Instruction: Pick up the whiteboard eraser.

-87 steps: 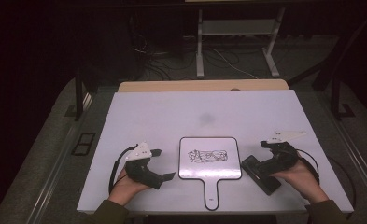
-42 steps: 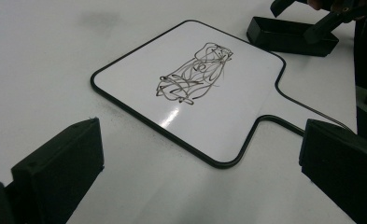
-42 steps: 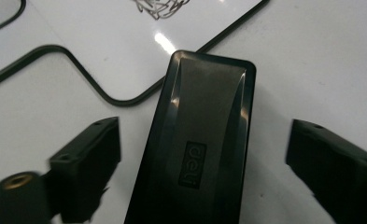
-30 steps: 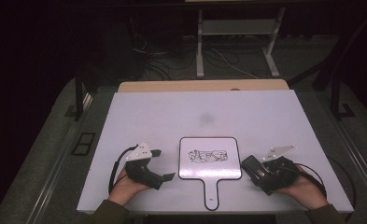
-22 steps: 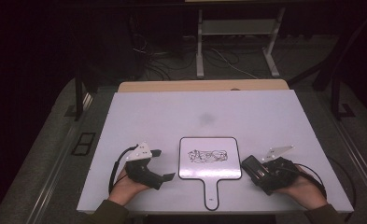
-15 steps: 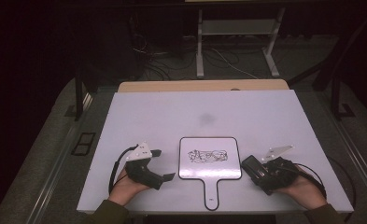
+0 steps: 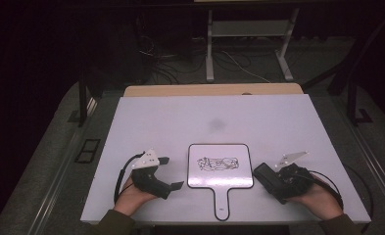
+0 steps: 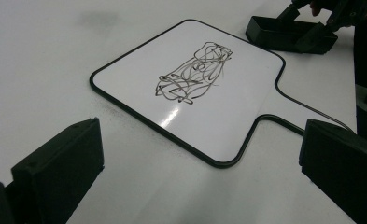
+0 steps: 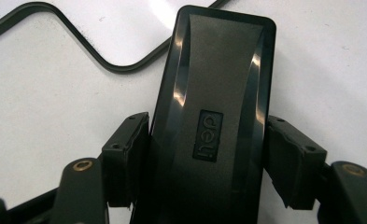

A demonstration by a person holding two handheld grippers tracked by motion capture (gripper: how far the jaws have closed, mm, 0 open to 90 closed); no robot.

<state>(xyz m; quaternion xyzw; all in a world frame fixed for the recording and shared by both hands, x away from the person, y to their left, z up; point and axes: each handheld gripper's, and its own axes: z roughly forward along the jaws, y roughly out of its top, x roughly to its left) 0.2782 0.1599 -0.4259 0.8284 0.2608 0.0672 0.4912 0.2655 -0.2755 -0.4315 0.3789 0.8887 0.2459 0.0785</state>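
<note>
A small handled whiteboard (image 7: 219, 166) (image 8: 195, 93) with a black scribble lies flat at the near middle of the white table (image 7: 204, 117). Just right of it lies a black eraser (image 7: 267, 177) (image 9: 214, 107) (image 8: 284, 35), its far end close to the board's rounded corner (image 9: 102, 28). My right gripper (image 7: 279, 184) (image 9: 208, 140) has just been closing, and both pads now press the eraser's long sides. My left gripper (image 7: 170, 172) (image 8: 204, 140) rests on the table left of the board, jaws wide open with nothing between them.
A faint grey smudge (image 7: 215, 124) marks the table's middle. A tan strip (image 7: 209, 89) runs along the far edge. Beyond the table are cables and a metal stand's legs (image 7: 209, 58) on the dark floor.
Since the earliest frame my right gripper has slid toward the near edge, over the eraser. Across the last second neither hand shifts. The left gripper stays as it was.
</note>
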